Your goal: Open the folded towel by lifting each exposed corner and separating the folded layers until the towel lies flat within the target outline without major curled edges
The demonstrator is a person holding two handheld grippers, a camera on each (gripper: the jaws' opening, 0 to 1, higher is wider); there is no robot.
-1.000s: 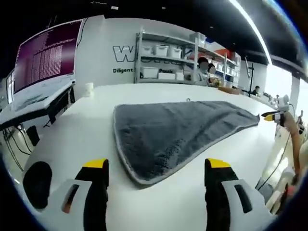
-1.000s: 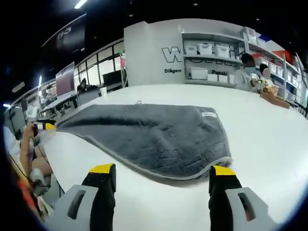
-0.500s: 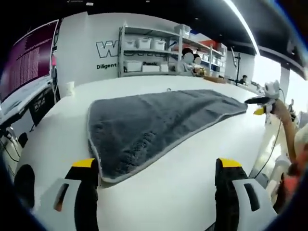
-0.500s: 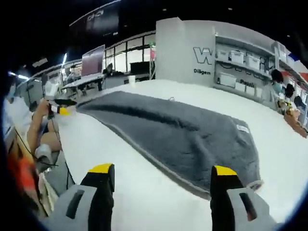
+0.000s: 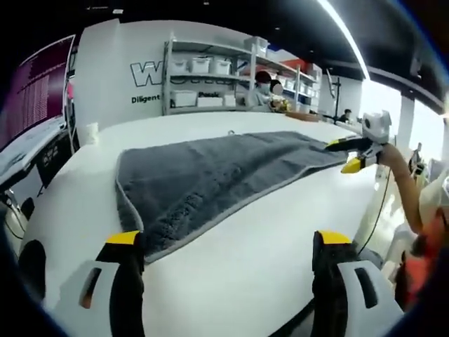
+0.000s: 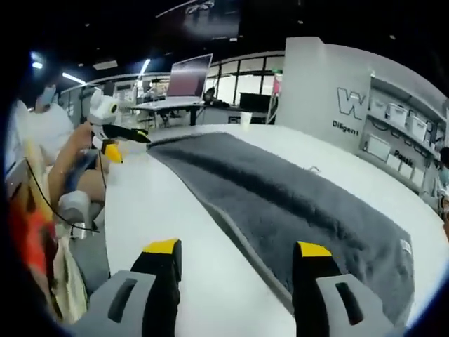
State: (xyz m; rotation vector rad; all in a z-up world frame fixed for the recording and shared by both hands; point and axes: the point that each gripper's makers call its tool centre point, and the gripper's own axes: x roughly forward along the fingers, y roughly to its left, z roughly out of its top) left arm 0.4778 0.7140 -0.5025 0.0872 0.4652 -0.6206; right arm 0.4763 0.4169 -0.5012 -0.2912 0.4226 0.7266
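Grey folded towel lies on white worktop. Left hand-held gripper and right hand-held gripper: jaws wide apart, holding nothing.

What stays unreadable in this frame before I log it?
- Target outline: none is discernible on the white table in either view.
- Towel layers: too flat and distant in the left gripper view to count.
- Towel's far right corner: cut off by the right gripper view's edge.
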